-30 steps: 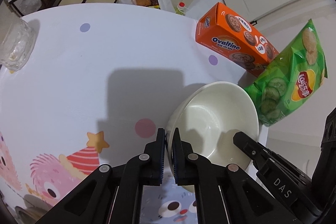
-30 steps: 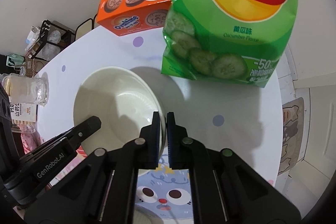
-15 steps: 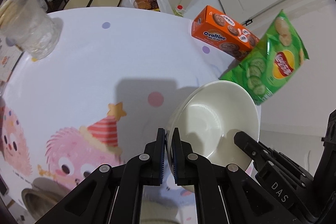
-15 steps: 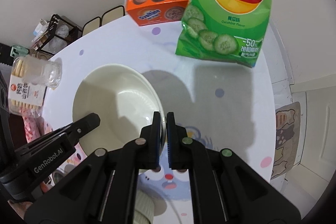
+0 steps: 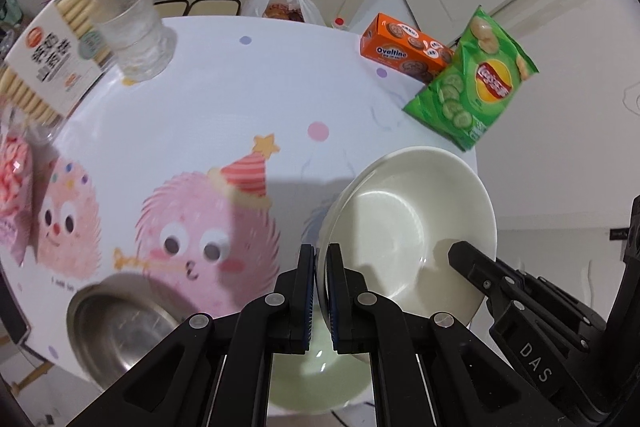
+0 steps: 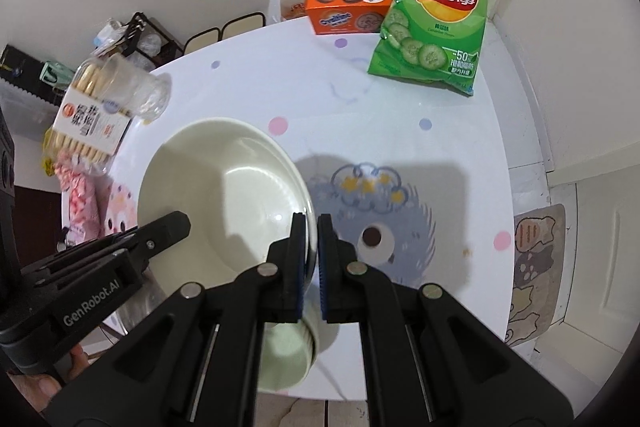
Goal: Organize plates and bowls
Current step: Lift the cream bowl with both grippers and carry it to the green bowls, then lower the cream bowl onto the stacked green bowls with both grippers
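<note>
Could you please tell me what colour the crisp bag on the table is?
Bright green crisp bag; clearest in the right wrist view.

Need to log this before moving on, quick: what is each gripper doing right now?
Left gripper: shut on the rim of the white bowl.
Right gripper: shut on the opposite rim of the same bowl.

The bowl (image 5: 408, 227) hangs above the surface (image 5: 240, 99), held on two sides. The left hand-held gripper (image 5: 321, 263) pinches its left rim. The right hand-held gripper (image 6: 312, 239) pinches its right rim. Under the bowl, near the front edge, sits a cup (image 6: 288, 355). A metal bowl (image 5: 120, 327) sits to the left of the cup. At the far right stand a box (image 5: 404, 51) and a chip bag (image 5: 472, 83), side by side. At the far left stands a glass (image 5: 134, 27), with a cookie pack (image 5: 48, 59) just beside it.
</note>
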A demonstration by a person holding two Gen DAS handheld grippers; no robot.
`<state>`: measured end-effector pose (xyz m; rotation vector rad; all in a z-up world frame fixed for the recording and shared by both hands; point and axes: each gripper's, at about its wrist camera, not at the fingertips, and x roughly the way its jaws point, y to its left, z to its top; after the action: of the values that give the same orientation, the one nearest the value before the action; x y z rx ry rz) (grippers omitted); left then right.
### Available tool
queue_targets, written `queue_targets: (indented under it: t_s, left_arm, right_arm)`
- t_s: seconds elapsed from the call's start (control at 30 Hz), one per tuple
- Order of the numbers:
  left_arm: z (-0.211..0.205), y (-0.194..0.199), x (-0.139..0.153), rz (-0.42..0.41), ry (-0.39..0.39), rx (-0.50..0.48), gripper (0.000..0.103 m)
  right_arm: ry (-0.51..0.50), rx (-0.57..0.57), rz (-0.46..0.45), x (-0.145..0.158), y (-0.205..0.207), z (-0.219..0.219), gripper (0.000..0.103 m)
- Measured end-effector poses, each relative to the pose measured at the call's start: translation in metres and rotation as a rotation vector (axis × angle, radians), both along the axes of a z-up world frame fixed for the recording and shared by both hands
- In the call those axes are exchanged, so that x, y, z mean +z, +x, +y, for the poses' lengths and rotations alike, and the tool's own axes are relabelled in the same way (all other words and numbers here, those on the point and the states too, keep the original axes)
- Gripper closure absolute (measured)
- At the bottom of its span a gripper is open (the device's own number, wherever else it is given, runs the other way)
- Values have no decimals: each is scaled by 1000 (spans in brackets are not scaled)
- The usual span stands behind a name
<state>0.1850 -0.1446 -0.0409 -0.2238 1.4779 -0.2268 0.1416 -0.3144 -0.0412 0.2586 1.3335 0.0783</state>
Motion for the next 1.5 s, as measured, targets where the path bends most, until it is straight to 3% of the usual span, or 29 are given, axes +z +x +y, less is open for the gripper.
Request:
queue_targets:
  t_s: [0.27, 0.7, 1.5]
  left_arm:
    - [19, -42, 9, 17, 0, 12, 98]
    - [37, -84, -12, 54, -3, 26, 98]
    - [29, -100, -44, 76, 17, 7, 98]
  right_arm:
    - [-15, 38, 4, 7, -40, 27, 96]
    - [-12, 61, 40, -12, -83, 48, 96]
    - [-43, 62, 68, -47, -101, 47, 96]
